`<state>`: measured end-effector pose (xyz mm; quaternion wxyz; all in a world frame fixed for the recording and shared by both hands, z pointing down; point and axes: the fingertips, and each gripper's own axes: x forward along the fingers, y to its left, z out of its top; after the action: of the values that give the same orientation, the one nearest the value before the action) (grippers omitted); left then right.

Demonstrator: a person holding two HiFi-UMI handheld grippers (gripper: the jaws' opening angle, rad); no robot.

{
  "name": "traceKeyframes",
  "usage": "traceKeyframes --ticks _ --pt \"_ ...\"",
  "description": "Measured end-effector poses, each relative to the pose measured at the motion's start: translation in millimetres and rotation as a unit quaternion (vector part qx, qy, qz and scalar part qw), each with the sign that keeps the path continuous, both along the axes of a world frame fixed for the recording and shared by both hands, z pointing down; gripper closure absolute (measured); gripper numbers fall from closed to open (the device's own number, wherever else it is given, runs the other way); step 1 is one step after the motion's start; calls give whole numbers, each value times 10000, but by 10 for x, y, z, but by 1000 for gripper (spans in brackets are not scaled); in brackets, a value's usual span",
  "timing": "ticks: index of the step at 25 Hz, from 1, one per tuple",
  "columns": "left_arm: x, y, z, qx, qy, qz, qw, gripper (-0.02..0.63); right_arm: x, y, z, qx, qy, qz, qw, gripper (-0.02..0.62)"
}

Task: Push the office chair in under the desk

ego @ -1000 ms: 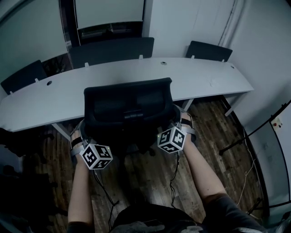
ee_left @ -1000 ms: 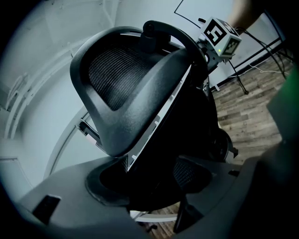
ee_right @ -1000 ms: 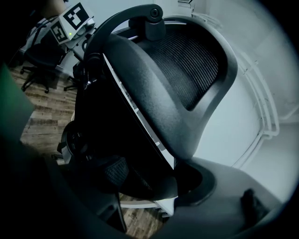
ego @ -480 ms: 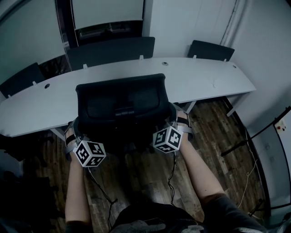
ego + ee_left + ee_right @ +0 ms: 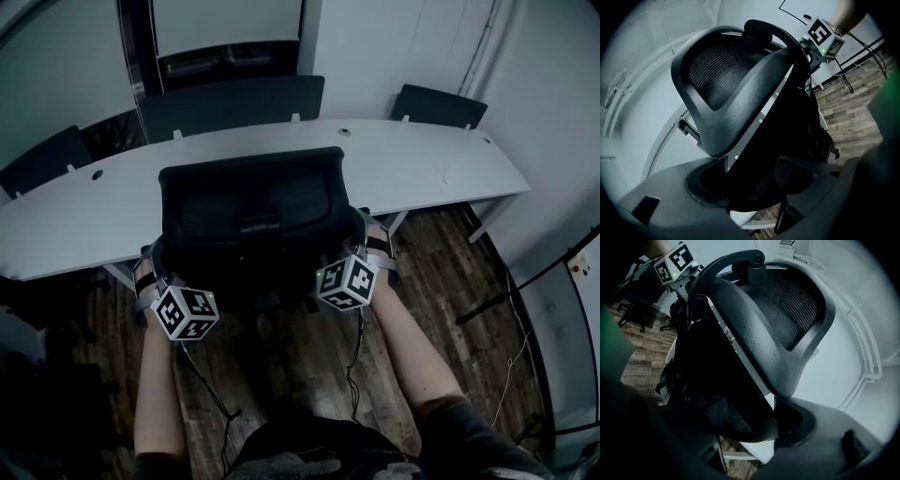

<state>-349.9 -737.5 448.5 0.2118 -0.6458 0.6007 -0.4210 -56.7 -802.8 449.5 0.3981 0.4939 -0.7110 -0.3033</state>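
Seen from above, a black mesh-backed office chair [image 5: 248, 202] stands at the near edge of a long white desk [image 5: 422, 164], its backrest overlapping the tabletop's front edge and facing the wall. A person stands right behind it on the dark wood floor [image 5: 441, 291] with both bare forearms stretched forward and down, one on each side of the backrest. The left gripper [image 5: 751, 186] is at the lower left edge of the backrest, its marker cube [image 5: 185, 312] turned up toward the camera and the left hand [image 5: 145, 281] strapped in just behind the chair frame. The right gripper [image 5: 745, 437] mirrors it at the lower right edge, with its own marker cube [image 5: 347, 283] close by the frame and the right hand [image 5: 380, 248] level with the chair's side. In the left gripper view the jaws stand a little apart, closed on the dark side edge of the backrest, which fills the gap between them. The right gripper view shows the same hold on the opposite edge, jaws pressed against the frame. A thin cable [image 5: 354, 361] hangs from the right gripper along the forearm. Three more dark chairs [image 5: 230, 103] sit tucked in on the far side of the desk
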Motion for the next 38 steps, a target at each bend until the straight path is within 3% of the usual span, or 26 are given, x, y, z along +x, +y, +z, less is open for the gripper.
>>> traceKeyframes --ticks 9,13,17,21,25,28,32,38 --pt "-49 1 15 2 118 -98 9999 299 -30 10 -7 168 12 70 9998 288" --pt "-72 38 3 -151 169 -309 9993 261 24 33 -8 189 -82 226 9995 288" --pt "-108 158 -93 -7 23 -414 9991 238 62 76 -40 233 -7 365 9991 287" --pt "-134 356 -187 278 400 -647 9967 238 180 192 -62 328 82 583 9977 287" --pt "-44 589 -278 553 901 -729 9917 239 328 395 -130 407 -152 658 9969 288" --pt "144 740 -296 473 1371 -589 9877 242 380 616 -187 314 -504 501 9970 288" --pt "362 980 -425 723 1693 -626 9809 391 385 955 -310 201 -1173 191 9927 290" --pt "678 1537 -598 962 1964 -696 9733 514 308 1614 -399 -103 -1703 -318 9848 295"
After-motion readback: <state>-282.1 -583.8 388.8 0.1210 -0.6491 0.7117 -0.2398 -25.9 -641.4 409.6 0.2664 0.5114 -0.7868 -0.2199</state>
